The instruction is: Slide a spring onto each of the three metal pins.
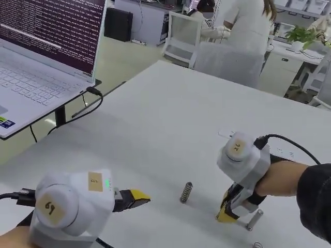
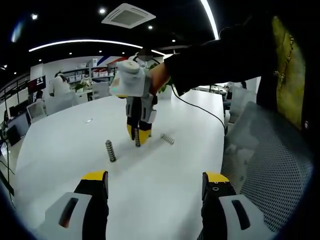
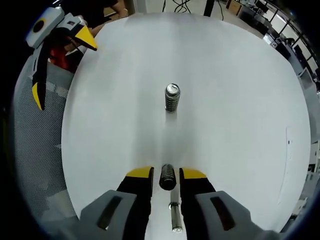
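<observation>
The right hand-held gripper (image 3: 166,173) pinches a spring (image 3: 167,179) between its tips, just beside a bare pin (image 3: 173,217) lying on the white surface (image 3: 235,100). A second spring (image 3: 171,98) stands upright nearby. The left hand-held gripper (image 2: 155,176), whose sticker (image 1: 51,208) reads "69", hangs open.

White tabletop (image 1: 170,119). The left gripper (image 2: 156,181) and right gripper (image 3: 167,172) are pale grey, with black fingers (image 3: 139,188) tipped in yellow. The held spring (image 3: 167,179) and upright spring (image 3: 171,98) are dark grey coils; the pin (image 3: 174,217) is shiny silver. Black sleeve (image 1: 315,199). White laptop (image 1: 31,85), dark purple screen with pale text lines.
</observation>
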The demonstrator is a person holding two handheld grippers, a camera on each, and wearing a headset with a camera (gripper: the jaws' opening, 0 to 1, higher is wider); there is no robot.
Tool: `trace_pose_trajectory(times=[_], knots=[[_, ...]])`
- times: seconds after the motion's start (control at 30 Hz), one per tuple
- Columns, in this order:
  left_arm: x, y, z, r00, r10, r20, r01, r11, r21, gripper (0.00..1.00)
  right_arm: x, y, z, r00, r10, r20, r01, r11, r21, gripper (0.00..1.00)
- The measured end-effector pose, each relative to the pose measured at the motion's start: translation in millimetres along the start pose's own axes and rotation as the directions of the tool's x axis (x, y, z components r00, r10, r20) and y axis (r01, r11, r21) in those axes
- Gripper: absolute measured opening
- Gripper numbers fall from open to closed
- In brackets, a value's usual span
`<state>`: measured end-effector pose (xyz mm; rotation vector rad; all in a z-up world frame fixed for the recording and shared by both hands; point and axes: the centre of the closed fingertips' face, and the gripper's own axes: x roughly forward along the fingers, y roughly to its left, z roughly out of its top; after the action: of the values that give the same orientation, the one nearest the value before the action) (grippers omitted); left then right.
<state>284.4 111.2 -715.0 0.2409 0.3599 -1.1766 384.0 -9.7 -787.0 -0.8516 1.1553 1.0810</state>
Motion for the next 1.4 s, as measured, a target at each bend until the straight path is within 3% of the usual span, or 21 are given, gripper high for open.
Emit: trace_pose_trajectory(times=[0.63,1.1,1.4], knots=[[1.1,-2.9,6.7,1.0,-0.009,-0.001,0.009,1.0,0.019,0.73,-36.9,0.6,-0.4,0.9947,-0.061,0.083,0.059,0.998,0.031,0.23],[0.5,-5.6,13.1,1.0,-0.008,0.001,0.008,0.999,0.033,0.72,-68.6,17.9,4.3,0.9807,-0.106,0.164,0.101,0.994,0.039,0.24],[-1.2,-9.4,18.0,1.0,-0.003,0.004,0.003,0.999,0.04,0.72,-85.9,36.7,-6.2,0.9687,-0.126,0.214,0.114,0.991,0.065,0.24]])
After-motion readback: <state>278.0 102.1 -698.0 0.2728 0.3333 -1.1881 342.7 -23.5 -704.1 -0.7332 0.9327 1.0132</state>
